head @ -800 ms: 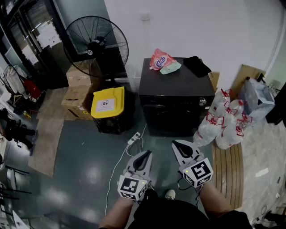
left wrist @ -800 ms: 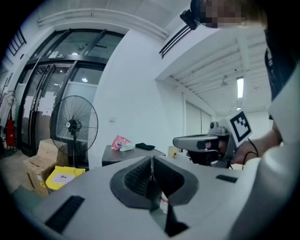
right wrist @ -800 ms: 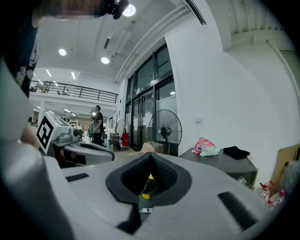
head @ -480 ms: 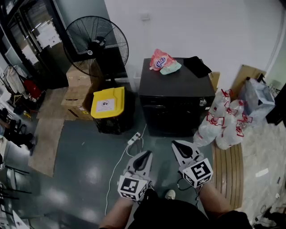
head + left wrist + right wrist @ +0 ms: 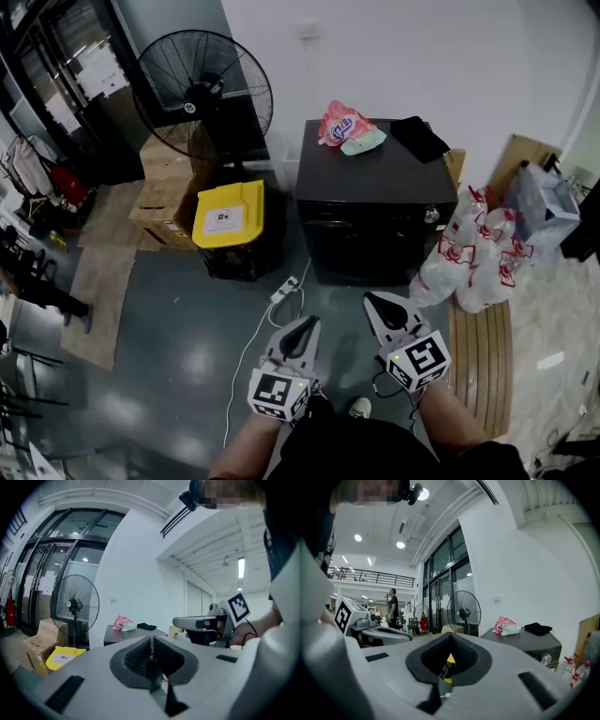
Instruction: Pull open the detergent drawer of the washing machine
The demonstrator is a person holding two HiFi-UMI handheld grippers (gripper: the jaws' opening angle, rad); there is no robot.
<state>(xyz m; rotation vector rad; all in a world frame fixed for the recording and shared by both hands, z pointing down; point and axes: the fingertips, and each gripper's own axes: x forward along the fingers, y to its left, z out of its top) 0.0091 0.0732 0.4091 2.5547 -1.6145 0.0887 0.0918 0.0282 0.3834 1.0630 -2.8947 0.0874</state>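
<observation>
The black washing machine (image 5: pixel 370 211) stands against the white wall, with a silver knob (image 5: pixel 432 215) at its front top right. Its drawer front is too dark to make out. Both grippers are held low near the person's body, well short of the machine. My left gripper (image 5: pixel 306 324) is shut with nothing in it, and its pads meet in the left gripper view (image 5: pixel 151 652). My right gripper (image 5: pixel 378 303) is also shut and empty, pointing level toward the machine (image 5: pixel 532 641). Each gripper shows in the other's view: the right one (image 5: pixel 197 622) and the left one (image 5: pixel 384 632).
A pink packet (image 5: pixel 339 125) and a black cloth (image 5: pixel 419 138) lie on the machine's top. Left of it are a yellow-lidded bin (image 5: pixel 228 214), a standing fan (image 5: pixel 202 89) and cardboard boxes (image 5: pixel 161 192). A power strip with cable (image 5: pixel 284 289) lies on the floor. Bags of bottles (image 5: pixel 469 258) lean at the right.
Both grippers keep their places and stay shut. The head view has shifted very slightly, so the machine sits a touch further right in the picture.
</observation>
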